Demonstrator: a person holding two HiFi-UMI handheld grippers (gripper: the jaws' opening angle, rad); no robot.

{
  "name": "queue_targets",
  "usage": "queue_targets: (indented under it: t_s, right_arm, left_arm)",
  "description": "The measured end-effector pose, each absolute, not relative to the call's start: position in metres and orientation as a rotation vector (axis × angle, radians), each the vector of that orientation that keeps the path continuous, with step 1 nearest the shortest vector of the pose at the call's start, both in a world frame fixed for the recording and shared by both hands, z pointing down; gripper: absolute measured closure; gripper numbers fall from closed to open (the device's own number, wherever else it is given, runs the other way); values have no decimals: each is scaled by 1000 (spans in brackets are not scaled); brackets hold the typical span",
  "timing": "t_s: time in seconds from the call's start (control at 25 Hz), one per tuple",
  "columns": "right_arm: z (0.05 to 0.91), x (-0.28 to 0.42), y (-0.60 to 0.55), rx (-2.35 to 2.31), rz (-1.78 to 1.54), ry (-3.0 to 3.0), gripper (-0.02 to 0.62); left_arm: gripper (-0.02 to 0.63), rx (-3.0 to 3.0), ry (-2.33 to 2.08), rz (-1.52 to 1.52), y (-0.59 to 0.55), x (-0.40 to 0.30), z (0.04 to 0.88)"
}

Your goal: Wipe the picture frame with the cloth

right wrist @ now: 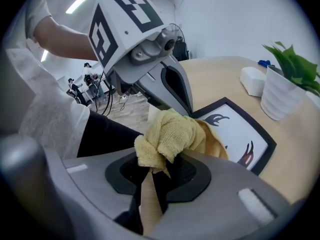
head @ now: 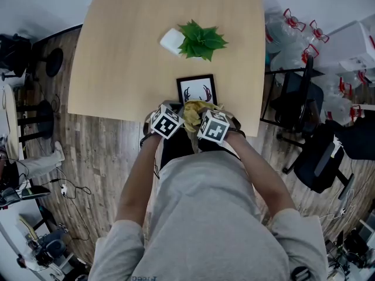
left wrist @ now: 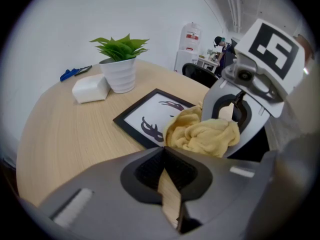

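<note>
Right gripper (right wrist: pixel 151 165) pinches cloth (right wrist: pixel 172 133) (yellow, bunched).

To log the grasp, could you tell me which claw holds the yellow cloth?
The right claw: the cloth is pinched between its jaws, while the left claw grips nothing.

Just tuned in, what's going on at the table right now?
A person stands at the table with a gripper in each hand. The right gripper is shut on a bunched yellow cloth, which sits over the near end of the picture frame lying flat on the table. The left gripper is shut and empty, close beside it. A potted plant stands beyond the frame.
</note>
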State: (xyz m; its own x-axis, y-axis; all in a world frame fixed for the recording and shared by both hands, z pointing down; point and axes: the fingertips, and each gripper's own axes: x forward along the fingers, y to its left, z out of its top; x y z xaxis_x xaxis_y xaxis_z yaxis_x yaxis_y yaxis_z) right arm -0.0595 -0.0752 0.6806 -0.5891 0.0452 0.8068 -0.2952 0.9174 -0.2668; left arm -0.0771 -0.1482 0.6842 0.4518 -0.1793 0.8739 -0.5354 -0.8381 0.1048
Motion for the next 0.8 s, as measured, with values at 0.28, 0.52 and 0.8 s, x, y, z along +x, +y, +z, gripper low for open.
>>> queue_targets:
  t_s: [0.28,0.52,0.8]
  right_arm:
    - [683,-28,-78,225,482,-2129,503]
    - [683,3,-83,280,486,-2104,503]
    - [681,11,-84,277,418,-2083,503]
  left_arm:
    - [552,2353,-607,1361,-147,-77,685]
    - [552,2357,-605,1361,-147,-77,685]
    - [552,2356,-605,1367,-147,-78,684]
